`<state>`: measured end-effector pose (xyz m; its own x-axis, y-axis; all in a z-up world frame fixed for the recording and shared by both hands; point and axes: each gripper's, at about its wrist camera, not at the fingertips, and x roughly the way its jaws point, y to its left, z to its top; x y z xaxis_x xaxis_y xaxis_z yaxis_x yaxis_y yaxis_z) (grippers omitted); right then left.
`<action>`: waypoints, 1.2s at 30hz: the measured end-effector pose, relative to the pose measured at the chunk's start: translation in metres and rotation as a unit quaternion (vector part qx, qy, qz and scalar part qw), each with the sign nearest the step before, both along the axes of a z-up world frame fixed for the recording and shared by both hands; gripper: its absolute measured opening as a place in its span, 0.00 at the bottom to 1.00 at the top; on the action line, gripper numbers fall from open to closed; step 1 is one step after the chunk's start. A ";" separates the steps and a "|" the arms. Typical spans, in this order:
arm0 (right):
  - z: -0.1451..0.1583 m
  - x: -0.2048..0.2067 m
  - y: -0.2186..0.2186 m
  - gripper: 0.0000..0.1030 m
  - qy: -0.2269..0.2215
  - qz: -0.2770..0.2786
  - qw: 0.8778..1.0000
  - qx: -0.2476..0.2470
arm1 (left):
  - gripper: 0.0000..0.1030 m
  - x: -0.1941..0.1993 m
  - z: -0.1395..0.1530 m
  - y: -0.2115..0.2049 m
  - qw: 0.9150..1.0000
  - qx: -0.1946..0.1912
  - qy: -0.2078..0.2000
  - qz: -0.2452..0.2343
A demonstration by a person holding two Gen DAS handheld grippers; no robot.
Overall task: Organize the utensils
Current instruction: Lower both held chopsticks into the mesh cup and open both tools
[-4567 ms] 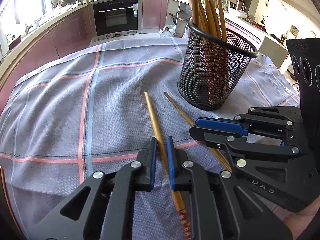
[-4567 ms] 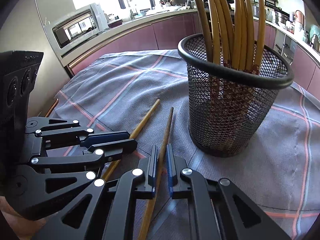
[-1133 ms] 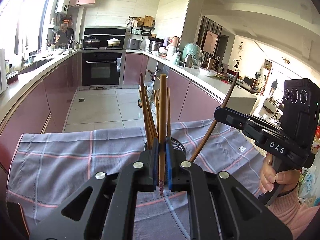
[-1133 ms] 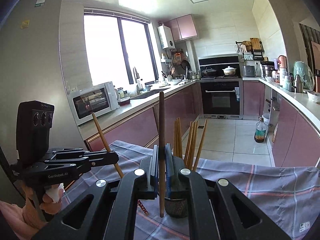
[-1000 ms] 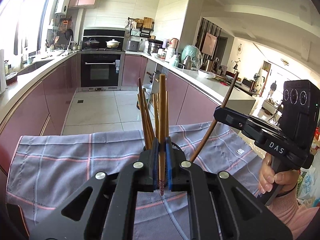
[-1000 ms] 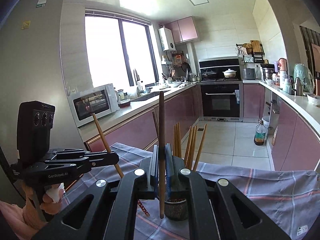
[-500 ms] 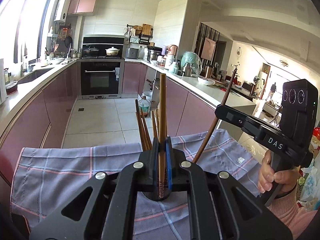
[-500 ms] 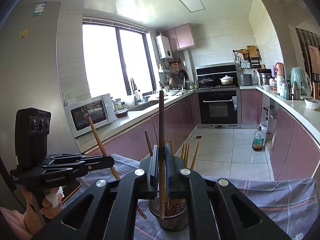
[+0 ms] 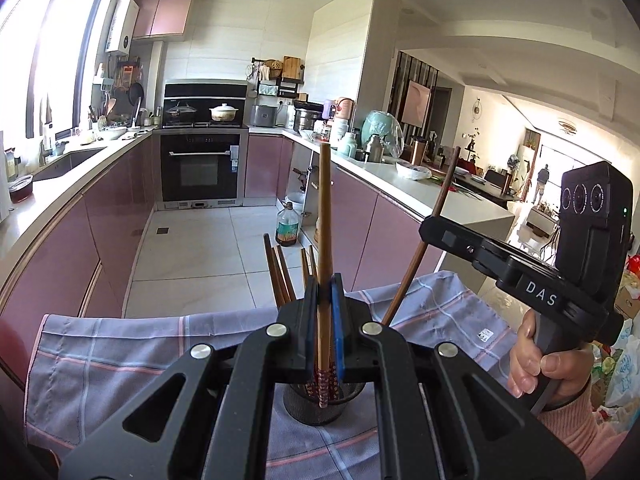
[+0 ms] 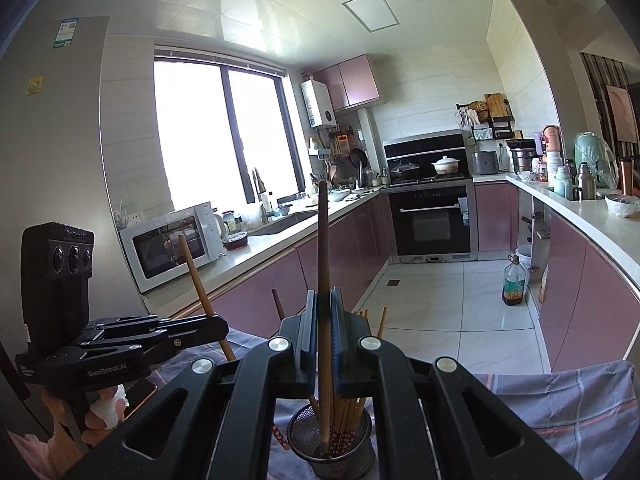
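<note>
My left gripper (image 9: 325, 312) is shut on a wooden chopstick (image 9: 324, 220) that stands upright, its patterned lower tip over the mouth of the black mesh cup (image 9: 320, 408). Several chopsticks stand in that cup. At the right, the right gripper (image 9: 430, 228), held by a hand (image 9: 536, 364), grips a darker chopstick (image 9: 424, 256) tilted toward the cup. In the right wrist view my right gripper (image 10: 323, 320) is shut on its chopstick (image 10: 323, 248), whose lower end lines up with the cup (image 10: 340, 456). I cannot tell whether either tip is inside the cup. The left gripper (image 10: 216, 326) holds its chopstick (image 10: 196, 276) at the left.
A grey checked cloth (image 9: 120, 352) covers the table; its far edge drops to the tiled kitchen floor. Pink cabinets and counters run along both sides, with an oven (image 9: 200, 168) at the back, a microwave (image 10: 172, 240) on the left counter and an oil bottle (image 9: 287, 228) on the floor.
Both chopsticks, earlier lying on the cloth, are lifted and upright. Over the last second the cup has slid lower in both views, and the chopsticks' lower tips now line up with its mouth.
</note>
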<state>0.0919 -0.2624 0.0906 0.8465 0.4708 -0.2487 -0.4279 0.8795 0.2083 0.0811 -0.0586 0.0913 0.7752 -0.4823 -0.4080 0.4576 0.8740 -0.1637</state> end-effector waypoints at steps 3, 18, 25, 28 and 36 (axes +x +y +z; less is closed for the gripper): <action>-0.005 0.006 0.003 0.05 0.005 -0.002 1.000 -0.004 | 0.07 0.000 0.002 -0.004 1.000 0.003 -0.005 0.004; -0.035 0.023 0.019 0.05 0.057 0.009 0.998 -0.033 | 0.07 0.003 -0.027 -0.024 0.998 0.045 0.044 0.002; -0.052 0.028 0.026 0.05 0.089 0.014 0.995 -0.044 | 0.07 0.016 -0.042 -0.022 0.996 0.052 0.077 0.001; -0.055 0.031 0.027 0.05 0.095 0.013 0.994 -0.046 | 0.07 0.023 -0.046 -0.020 0.995 0.056 0.085 0.002; -0.055 0.039 0.025 0.05 0.102 0.005 0.994 -0.041 | 0.07 0.043 -0.055 -0.020 0.993 0.061 0.101 0.002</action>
<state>0.1308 -0.2371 0.0357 0.7705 0.4491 -0.4523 -0.3923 0.8934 0.2188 0.1246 -0.0785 0.0362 0.6737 -0.4168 -0.6103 0.4232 0.8945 -0.1438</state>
